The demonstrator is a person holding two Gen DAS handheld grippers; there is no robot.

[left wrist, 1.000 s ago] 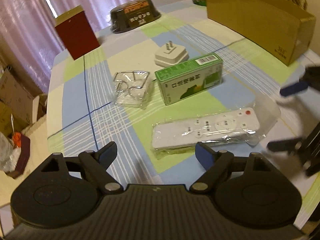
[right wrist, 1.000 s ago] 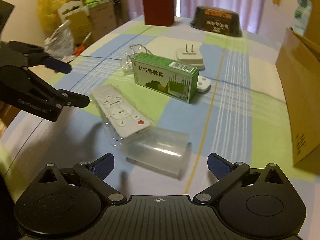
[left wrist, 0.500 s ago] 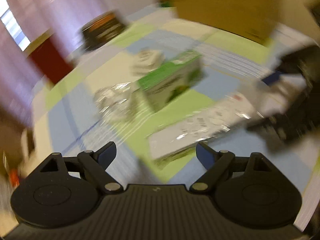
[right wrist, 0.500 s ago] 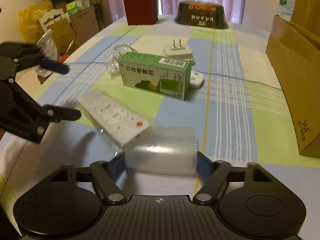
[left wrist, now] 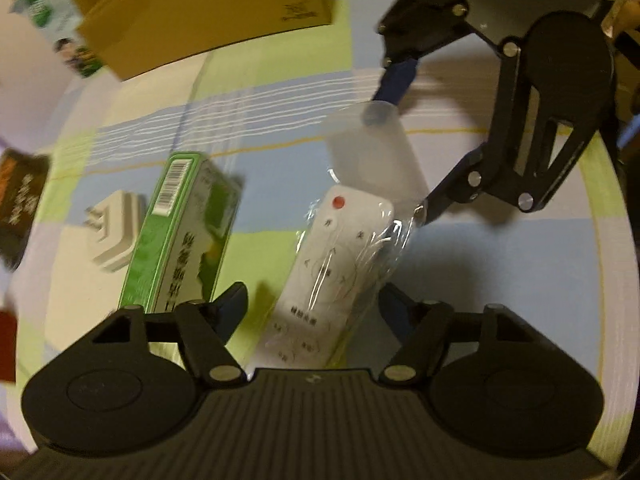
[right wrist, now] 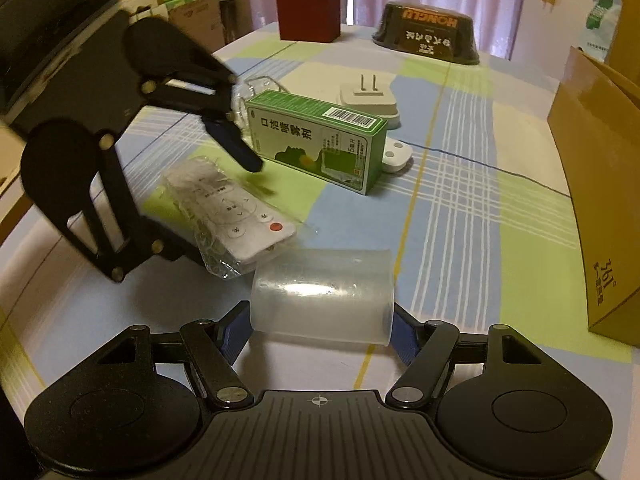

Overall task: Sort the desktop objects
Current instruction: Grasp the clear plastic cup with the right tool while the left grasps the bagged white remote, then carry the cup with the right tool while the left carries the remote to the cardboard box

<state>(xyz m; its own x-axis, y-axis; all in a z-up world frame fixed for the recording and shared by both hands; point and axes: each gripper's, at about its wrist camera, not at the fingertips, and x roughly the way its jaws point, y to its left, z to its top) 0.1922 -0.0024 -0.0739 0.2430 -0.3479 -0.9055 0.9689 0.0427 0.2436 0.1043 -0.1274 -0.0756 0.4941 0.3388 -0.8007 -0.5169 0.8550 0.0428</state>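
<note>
"HONGLU" is read upside down in orange letters on the dark bowl (right wrist: 426, 34), far ahead of the right fingers, with a line of pale Chinese characters under it, too small to be made out. On the cardboard box (right wrist: 600, 208), to the right of those fingers, "361°" is printed sideways near the lower corner, with smaller characters beside it that cannot be read. Large white Chinese characters, not clearly legible, and a barcode are carried by the green carton (right wrist: 320, 140), ahead of the fingers. Small characters are printed on the white remote (left wrist: 320, 276) between the left fingers; they are blurred.
</note>
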